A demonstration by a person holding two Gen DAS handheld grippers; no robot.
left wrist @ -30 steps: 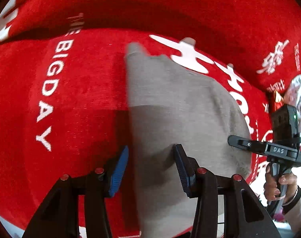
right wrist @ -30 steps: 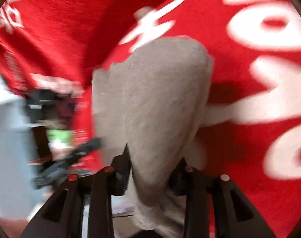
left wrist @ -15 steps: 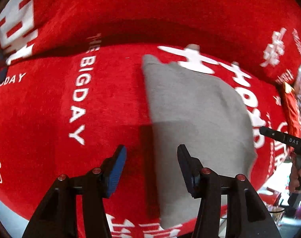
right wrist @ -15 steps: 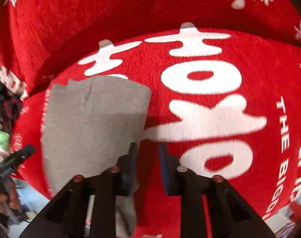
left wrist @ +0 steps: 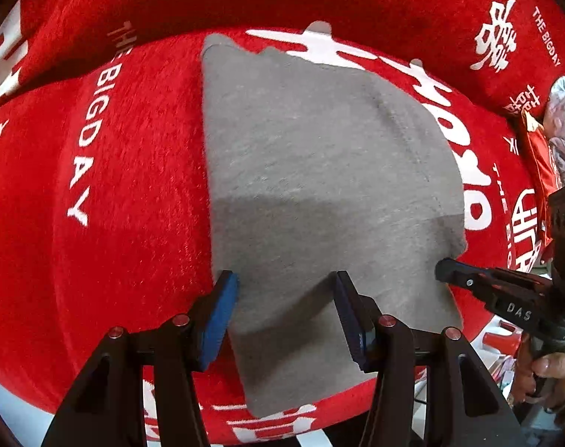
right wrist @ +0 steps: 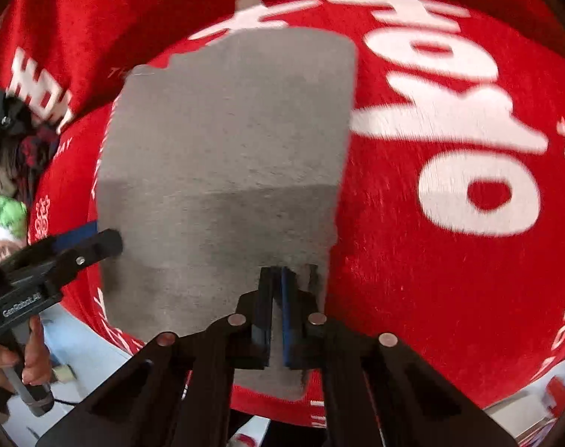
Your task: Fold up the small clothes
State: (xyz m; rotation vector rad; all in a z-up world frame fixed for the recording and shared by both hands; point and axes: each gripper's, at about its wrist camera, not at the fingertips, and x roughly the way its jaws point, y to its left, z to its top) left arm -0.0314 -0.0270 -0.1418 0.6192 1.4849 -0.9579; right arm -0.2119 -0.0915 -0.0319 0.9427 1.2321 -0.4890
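The left claw point(left wrist: 282, 298) hangs half open with nothing in it, over the near edge of the flat grey soft cloth point(left wrist: 319, 186). The right claw point(right wrist: 277, 279) is squeezed shut and empty, over the cloth's near right corner. The cloth lies spread on the red fuzzy blanket with white letters point(left wrist: 114, 242) that covers the surface. It looks ready for a new fold, so a claw must pinch an edge next. A second ago the right claw held the cloth up; now it has let go.

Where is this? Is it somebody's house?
Probably a home, though I can't be sure: a grey cloth lies on a plush red blanket printed with white words, with household clutter beside it.
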